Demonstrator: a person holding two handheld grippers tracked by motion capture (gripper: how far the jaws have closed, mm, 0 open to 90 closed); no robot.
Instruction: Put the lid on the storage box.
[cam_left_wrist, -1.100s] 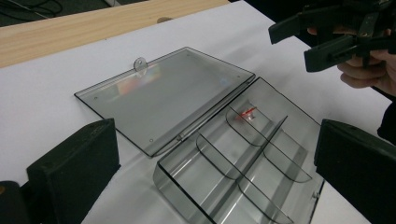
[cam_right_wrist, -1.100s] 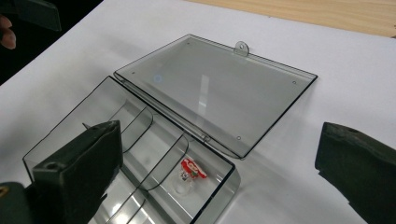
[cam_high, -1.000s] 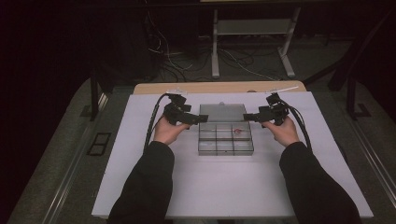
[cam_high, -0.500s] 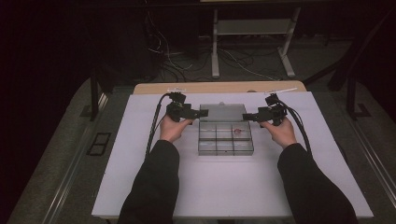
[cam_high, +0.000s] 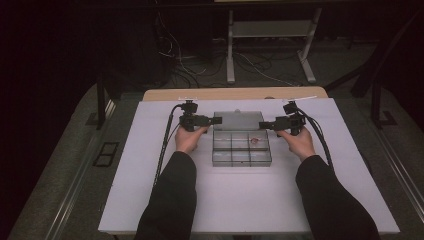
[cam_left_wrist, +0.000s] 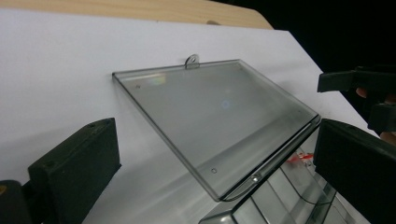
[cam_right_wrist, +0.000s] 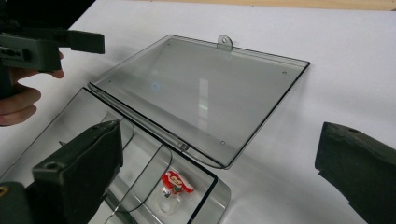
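In the high view a clear compartment box (cam_high: 242, 148) sits mid-desk on the white desk (cam_high: 240, 200), its lid (cam_high: 237, 120) thrown back flat on the far side of the box; the dividers are faint, and one small red-and-white item (cam_high: 255, 141) lies in the far right-hand compartment, too small to read here. The left claw (cam_high: 217, 120) sits at the left end of the lid and the right claw (cam_high: 262, 125) at the box's far right corner, each in a hand; whether either touches the plastic cannot be told from this height, and the jaw gaps are too small to judge. In the left gripper view the lid (cam_left_wrist: 212, 126) lies flat beyond the box, a small hang tab (cam_left_wrist: 191, 60) at its far edge; the box (cam_left_wrist: 280, 196) is cut off at the bottom right, with a sliver of red (cam_left_wrist: 299, 157) just past the hinge. The left claw's jaws stand wide apart around nothing. In the right gripper view the red-and-white item (cam_right_wrist: 176, 182) rests in the box compartment nearest the hinge, its print unreadable; the neighbouring compartments are partly hidden behind a jaw. The right claw's jaws also stand wide apart, holding nothing, while the left claw (cam_right_wrist: 88, 41) hovers beside the lid's corner (cam_right_wrist: 93, 84).
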